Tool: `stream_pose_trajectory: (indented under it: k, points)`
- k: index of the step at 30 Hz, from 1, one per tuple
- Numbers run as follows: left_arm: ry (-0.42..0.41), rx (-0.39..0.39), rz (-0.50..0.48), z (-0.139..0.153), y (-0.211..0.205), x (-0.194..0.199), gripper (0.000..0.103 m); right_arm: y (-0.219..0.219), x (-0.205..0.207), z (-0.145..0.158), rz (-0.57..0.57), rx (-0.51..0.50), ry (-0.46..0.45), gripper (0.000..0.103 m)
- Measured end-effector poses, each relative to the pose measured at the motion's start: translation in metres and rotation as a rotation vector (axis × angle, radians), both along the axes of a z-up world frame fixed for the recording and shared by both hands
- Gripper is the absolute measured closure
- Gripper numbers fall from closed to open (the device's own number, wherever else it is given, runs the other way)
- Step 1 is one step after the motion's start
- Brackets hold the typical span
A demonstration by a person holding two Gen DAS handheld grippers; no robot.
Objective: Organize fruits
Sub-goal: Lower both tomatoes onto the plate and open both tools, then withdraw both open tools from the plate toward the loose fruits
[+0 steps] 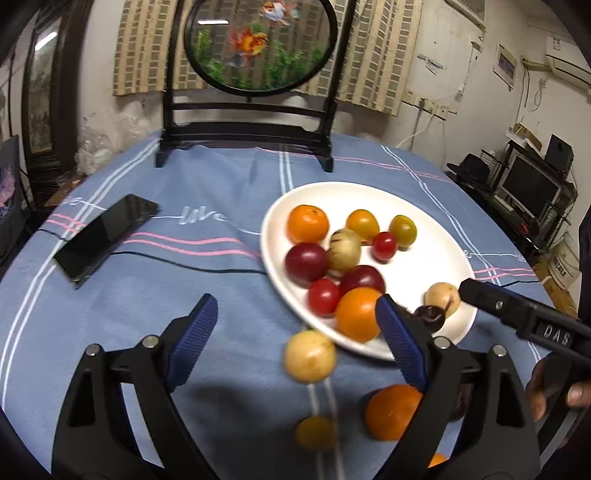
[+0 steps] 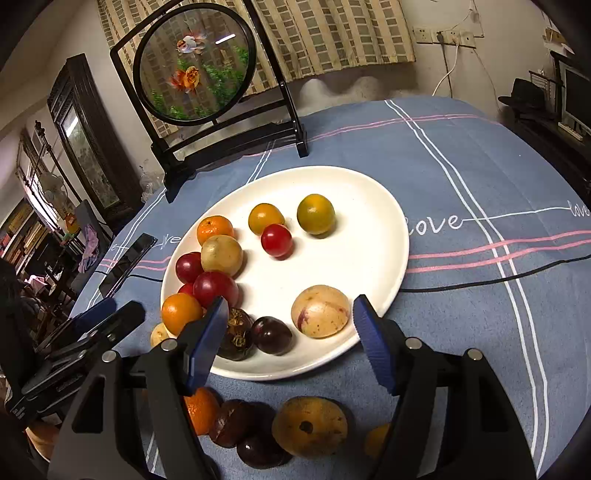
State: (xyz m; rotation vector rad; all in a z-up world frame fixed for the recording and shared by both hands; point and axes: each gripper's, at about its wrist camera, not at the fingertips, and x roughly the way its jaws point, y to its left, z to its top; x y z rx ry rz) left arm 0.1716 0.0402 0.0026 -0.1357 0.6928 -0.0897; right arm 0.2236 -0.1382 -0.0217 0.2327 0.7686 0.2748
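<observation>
The plate (image 2: 369, 206) lies in the middle of the frame on the tablecloth (image 2: 480, 184), with many fruits on it, most in its left half. Behind it, upper left, stands the round screen (image 2: 194, 64). The phone (image 2: 127, 264) lies left of the plate. More fruits lie on the cloth below the plate, at the bottom of the frame.

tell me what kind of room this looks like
Probably a lived-in home room: a table under a blue striped tablecloth, a goldfish screen ornament, curtains, and a wall air conditioner.
</observation>
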Motion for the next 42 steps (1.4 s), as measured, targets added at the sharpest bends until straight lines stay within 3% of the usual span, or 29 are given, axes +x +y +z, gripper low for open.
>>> stream_pose_trajectory:
  k: [9,13,17,28,33,36,42]
  points:
    - [0.045,0.048,-0.049,-0.006,-0.001,-0.030,0.011,0.004,-0.019,-0.009,0.034,-0.062,-0.003,0.033]
    - [0.088,0.079,-0.096,-0.014,-0.005,-0.040,0.011,-0.013,-0.029,-0.009,-0.013,-0.018,-0.027,0.033]
    - [0.130,0.089,-0.107,-0.023,-0.004,-0.047,0.011,-0.027,-0.040,-0.018,-0.044,0.010,0.023,0.033]
    - [0.238,0.068,-0.100,-0.040,0.002,-0.041,0.011,-0.028,-0.085,-0.012,0.004,-0.081,0.023,0.033]
    - [0.272,0.096,-0.118,-0.046,-0.005,-0.037,0.013,-0.032,-0.093,-0.013,0.007,-0.089,0.035,0.033]
    - [0.274,0.120,-0.121,-0.046,-0.010,-0.035,0.023,-0.034,-0.095,-0.015,0.008,-0.100,0.047,0.033]
    - [0.246,0.150,-0.197,-0.043,-0.026,-0.036,0.073,-0.035,-0.098,-0.016,0.012,-0.146,0.056,0.033]
